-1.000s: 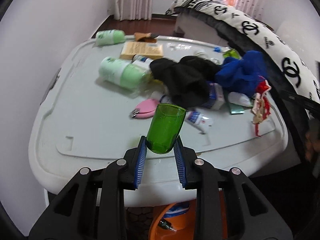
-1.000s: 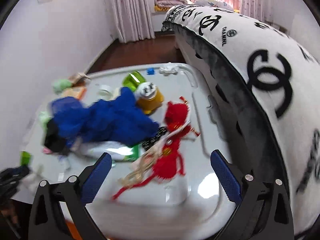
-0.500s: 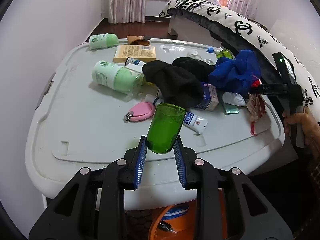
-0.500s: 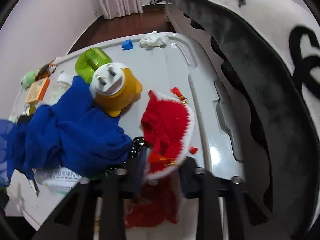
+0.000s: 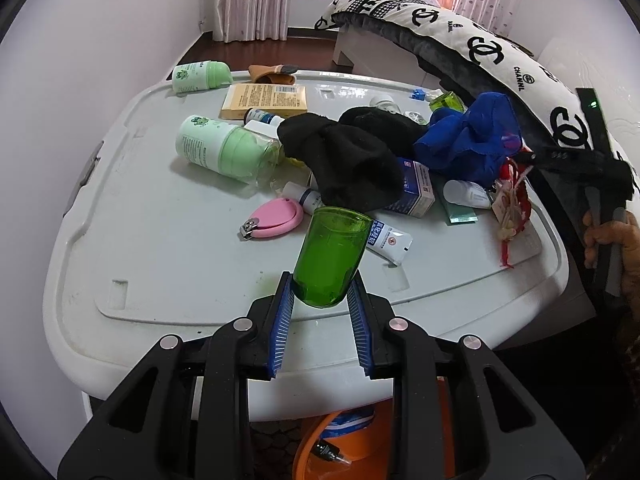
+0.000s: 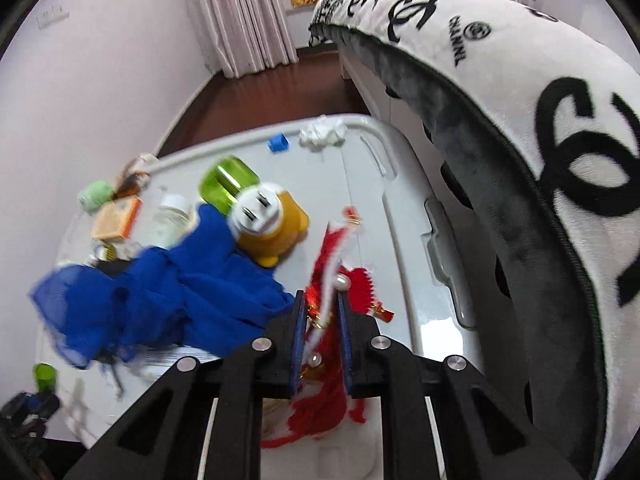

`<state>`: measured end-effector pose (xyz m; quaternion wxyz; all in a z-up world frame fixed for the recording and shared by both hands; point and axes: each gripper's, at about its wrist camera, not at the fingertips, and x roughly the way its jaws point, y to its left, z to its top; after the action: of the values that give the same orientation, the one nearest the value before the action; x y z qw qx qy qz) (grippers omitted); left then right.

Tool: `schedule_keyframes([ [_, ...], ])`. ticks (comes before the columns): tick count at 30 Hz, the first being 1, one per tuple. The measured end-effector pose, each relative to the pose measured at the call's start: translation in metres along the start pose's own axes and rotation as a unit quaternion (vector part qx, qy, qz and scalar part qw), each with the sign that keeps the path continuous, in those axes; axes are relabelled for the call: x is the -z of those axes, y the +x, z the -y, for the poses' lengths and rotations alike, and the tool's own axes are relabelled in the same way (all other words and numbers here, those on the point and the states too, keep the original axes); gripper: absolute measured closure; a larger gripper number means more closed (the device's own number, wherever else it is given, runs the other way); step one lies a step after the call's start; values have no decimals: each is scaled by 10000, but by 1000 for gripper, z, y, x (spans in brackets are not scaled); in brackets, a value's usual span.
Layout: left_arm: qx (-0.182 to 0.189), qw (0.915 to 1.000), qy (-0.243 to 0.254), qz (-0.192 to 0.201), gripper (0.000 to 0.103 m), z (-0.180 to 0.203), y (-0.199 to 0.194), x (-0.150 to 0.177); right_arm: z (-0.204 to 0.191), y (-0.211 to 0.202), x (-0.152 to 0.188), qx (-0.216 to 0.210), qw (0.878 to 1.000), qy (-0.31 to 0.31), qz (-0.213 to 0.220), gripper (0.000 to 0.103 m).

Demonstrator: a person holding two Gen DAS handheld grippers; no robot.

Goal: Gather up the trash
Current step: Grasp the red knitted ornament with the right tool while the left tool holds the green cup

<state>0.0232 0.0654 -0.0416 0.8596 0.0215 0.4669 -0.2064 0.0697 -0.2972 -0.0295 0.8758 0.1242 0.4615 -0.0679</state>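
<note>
Bedroom with a cluttered white counter (image 5: 132, 264) beside a logo-print bed (image 6: 560, 128); two handheld grippers each carry a piece of trash.

Largest first: the blue cloth (image 6: 160, 300) crowds the right gripper's (image 6: 322, 336) left side, so lifting straight up looks safest; its fingers pinch the red tasselled ornament (image 6: 340, 288) near the counter's bed-side edge. Left gripper (image 5: 320, 320) fingers clamp the green cup (image 5: 330, 256) over the near edge, where bare counter leaves room to pull away.

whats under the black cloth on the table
A blue and white box and a small bottle poke out from under the black cloth. Anything else beneath it is covered.
</note>
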Motion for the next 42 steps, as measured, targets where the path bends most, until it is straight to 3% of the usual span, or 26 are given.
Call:
schedule_keyframes([
  [3, 16, 10000, 14, 18, 76, 1, -1, 0, -1, -10, -1, -140, 9999, 40, 59, 88],
  [5, 41, 10000, 31, 9, 76, 3, -1, 0, -4, -4, 3, -75, 9997, -110, -201, 87],
  [7, 49, 10000, 37, 21, 76, 3, -2, 0, -5, 3, 10, 147, 9991, -213, -346, 66],
  [8, 51, 10000, 36, 33, 76, 3, -2, -1, -5, 8, 16, 343, 9981, -273, -438, 47],
  [12, 71, 9999, 16, 70, 76, 2, -4, -2, -5, 17, 26, 398, 9970, -246, -617, 30],
  [14, 100, 9999, 16, 59, 76, 2, -4, -2, -13, 19, 30, 682, 9945, -543, -588, 29],
  [17, 125, 9999, 31, 58, 76, 4, -5, -2, -17, 24, 33, 770, 9924, -754, -593, 28],
  [19, 132, 9999, 32, 61, 76, 5, -5, -2, -15, 27, 35, 722, 9924, -732, -677, 34],
  [21, 143, 9999, 29, 51, 76, 5, -5, -2, -10, 27, 34, 341, 9955, -449, -765, 63],
  [24, 143, 9999, 31, 55, 76, 5, -5, -3, -12, 26, 35, 300, 9954, -442, -798, 82],
  [38, 163, 9998, 48, 46, 76, 7, -4, -3, -11, -9, 39, -771, 9949, 49, -649, 84],
  [40, 165, 9998, 68, 46, 76, 10, -4, -2, -15, -7, 39, -406, 9970, -202, -629, 76],
  [42, 183, 9998, 87, 48, 76, 11, -4, -2, -19, -5, 38, 212, 9974, -497, -467, 33],
])
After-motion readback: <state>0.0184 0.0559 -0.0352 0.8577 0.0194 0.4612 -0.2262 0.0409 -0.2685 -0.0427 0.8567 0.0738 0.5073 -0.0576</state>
